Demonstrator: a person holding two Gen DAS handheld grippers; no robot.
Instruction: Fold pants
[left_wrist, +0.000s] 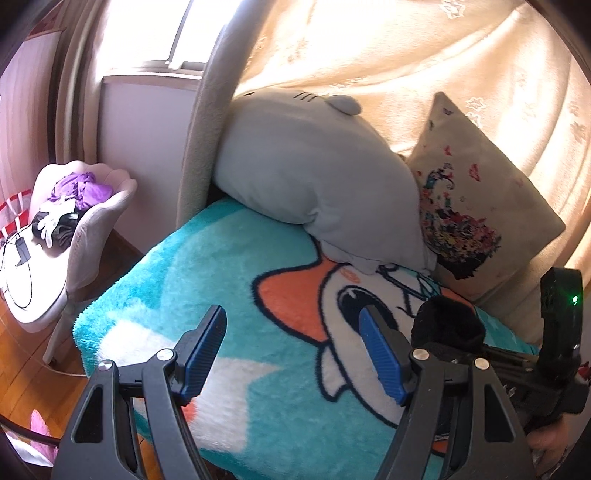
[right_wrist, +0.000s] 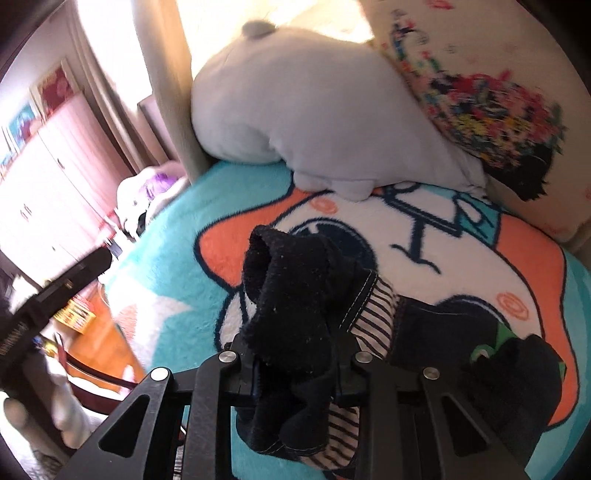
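**Right gripper clamps bunched pants over cartoon blanket**

The right gripper (right_wrist: 295, 369) is clenched on a bunched fold of the black pants (right_wrist: 291, 295), whose fleecy dark fabric rises in a lump above the closed fingers; a striped lining (right_wrist: 373, 310) shows beside white stitching. The rest of the garment trails to the right and lies on the blanket (right_wrist: 177, 236), toward its near right edge. In the left wrist view that same gripper appears at the right edge, carrying the dark bundle.

The left gripper (left_wrist: 295, 350) hangs above the blanket with its blue-padded fingers (left_wrist: 205, 350) spread wide and nothing between them.

The blanket is turquoise with an orange and white cartoon figure. At its far edge a grey plush shark (left_wrist: 314, 166) leans against a printed cushion (left_wrist: 476, 206), both backed by a cream drape (left_wrist: 406, 55). Beyond the left edge stands a pale shell-shaped chair (left_wrist: 88, 229) heaped with purple and black clothing, on a wooden floor (left_wrist: 22, 369) beneath a bright window (left_wrist: 147, 33).
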